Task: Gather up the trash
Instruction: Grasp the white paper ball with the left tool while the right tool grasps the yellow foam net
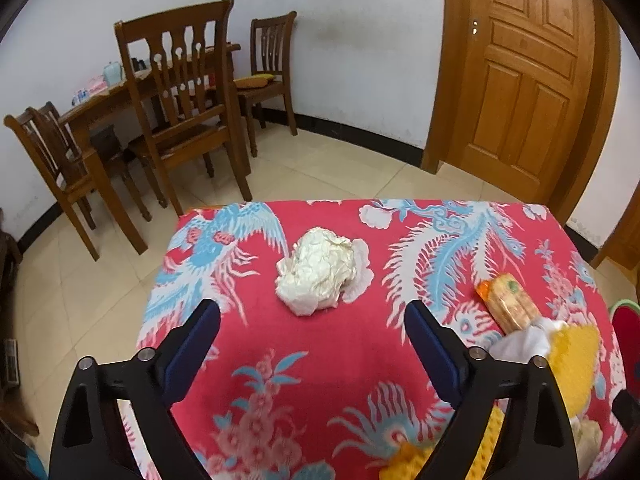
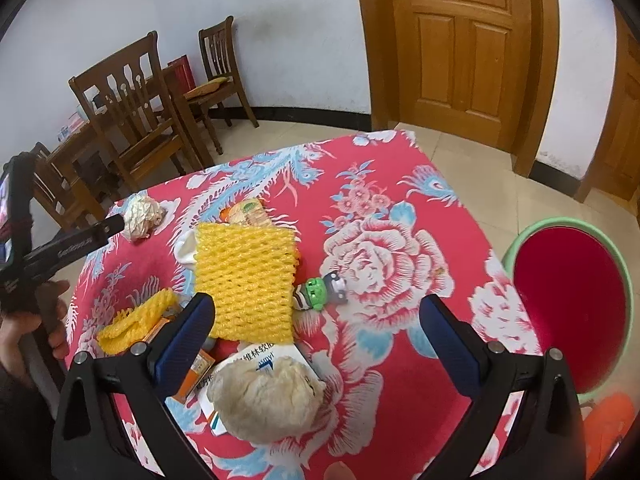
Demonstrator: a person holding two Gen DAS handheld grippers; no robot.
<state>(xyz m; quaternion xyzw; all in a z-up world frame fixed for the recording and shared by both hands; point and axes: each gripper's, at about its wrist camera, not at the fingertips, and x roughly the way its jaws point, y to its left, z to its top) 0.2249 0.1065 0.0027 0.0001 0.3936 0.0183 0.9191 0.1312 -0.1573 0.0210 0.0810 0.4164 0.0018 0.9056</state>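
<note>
The left tongs are held spread above the red flowered tabletop, nothing between their pads, with a crumpled white paper ball lying just beyond them toward the far left edge. Further right, a biscuit packet is seen beside a yellow foam net. The right tongs are likewise spread and empty, a beige paper wad lying near between them. A green-rimmed red bin stands right of the tabletop.
</note>
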